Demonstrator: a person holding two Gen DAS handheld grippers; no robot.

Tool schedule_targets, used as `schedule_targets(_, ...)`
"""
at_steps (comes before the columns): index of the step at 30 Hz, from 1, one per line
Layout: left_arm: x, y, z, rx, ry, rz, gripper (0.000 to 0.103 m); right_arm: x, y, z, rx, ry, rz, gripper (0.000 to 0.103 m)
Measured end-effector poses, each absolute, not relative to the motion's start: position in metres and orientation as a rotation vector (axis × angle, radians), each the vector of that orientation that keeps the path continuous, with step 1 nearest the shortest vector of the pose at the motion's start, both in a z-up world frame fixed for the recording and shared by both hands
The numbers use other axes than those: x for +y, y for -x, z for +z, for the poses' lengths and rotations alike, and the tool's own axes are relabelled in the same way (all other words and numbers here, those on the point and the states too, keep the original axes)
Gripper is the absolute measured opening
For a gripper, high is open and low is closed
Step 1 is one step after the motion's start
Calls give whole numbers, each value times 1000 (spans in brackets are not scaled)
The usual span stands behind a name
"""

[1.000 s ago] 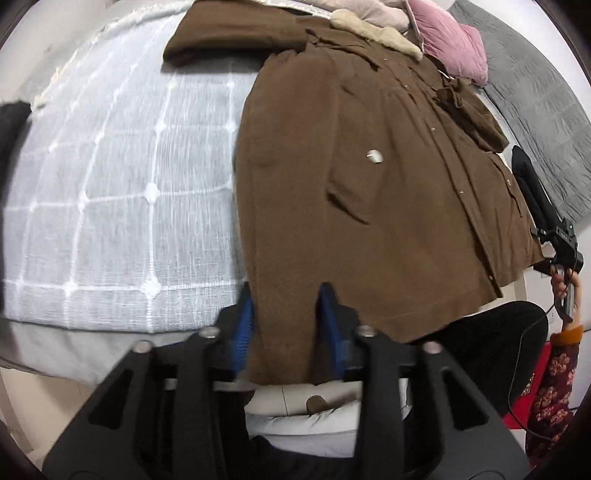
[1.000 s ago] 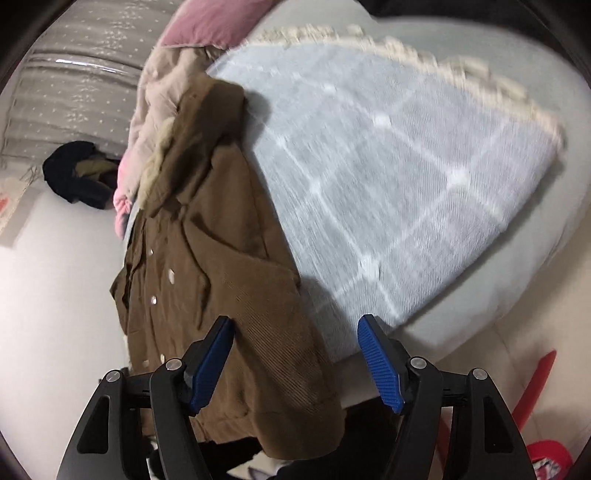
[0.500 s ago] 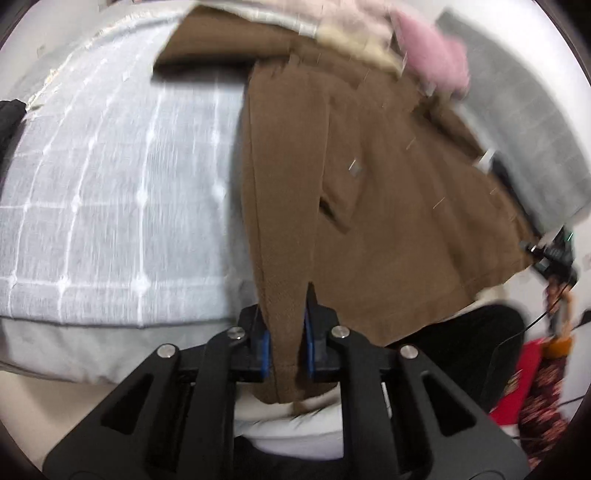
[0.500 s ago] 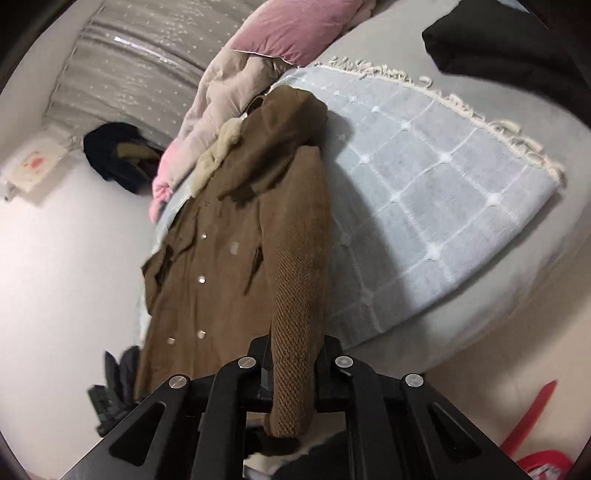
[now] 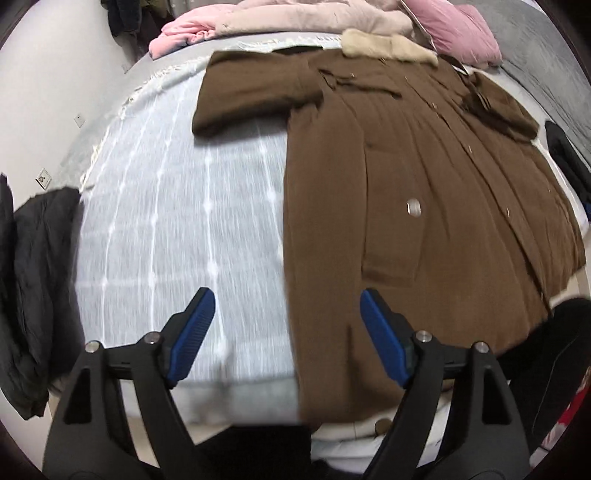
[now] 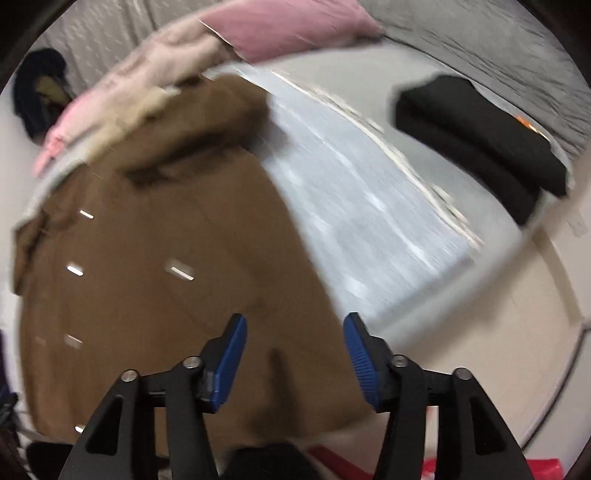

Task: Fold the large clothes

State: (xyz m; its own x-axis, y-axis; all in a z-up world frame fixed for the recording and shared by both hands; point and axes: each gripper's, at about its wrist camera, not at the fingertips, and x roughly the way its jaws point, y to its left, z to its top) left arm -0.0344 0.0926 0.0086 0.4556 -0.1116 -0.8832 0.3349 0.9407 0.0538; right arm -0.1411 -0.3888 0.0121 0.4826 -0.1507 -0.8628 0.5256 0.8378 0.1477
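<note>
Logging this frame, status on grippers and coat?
Left gripper open, right gripper open. Brown coat flat on checked blanket, released. Nothing blocking.

Both wrist views look from the bed's (image 5: 236,398) foot edge toward its head, close above the brown coat (image 5: 424,221), sharing it, the checked blanket (image 6: 362,206) and pink pillow (image 6: 288,26).

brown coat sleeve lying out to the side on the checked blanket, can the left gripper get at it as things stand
Probably yes: the left gripper is open and empty, and the brown coat sleeve lies flat on the pale blue checked blanket with nothing covering it.
</note>
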Motion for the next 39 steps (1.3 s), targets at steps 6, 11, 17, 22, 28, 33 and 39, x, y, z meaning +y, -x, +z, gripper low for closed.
schedule_targets(6,72,-15,16,978,-278,-262,81,-318,43,34,926,-472,-222,68)
schedule_targets(11,48,-64,11,917,-299,-245,81,-276,-24,14,922,-498,-126,71)
schedule_targets(17,21,-121,-6,965,-349,-248,81,-254,-61,-50,1091,-504,-96,73)
schedule_targets(22,-6,-169,-22,976,-332,-232,81,-241,-83,-51,1098,-431,-84,73)
schedule_targets(28,-17,-209,-38,899,-357,-108,71,-235,-102,-52,1110,-392,-99,73)
schedule_targets(33,17,-216,-21,905,-214,-129,10,-237,-112,-58,1124,-395,-107,73)
schedule_targets(39,101,-209,45,716,-185,56,8,-235,-111,-58,1118,-374,-123,73)
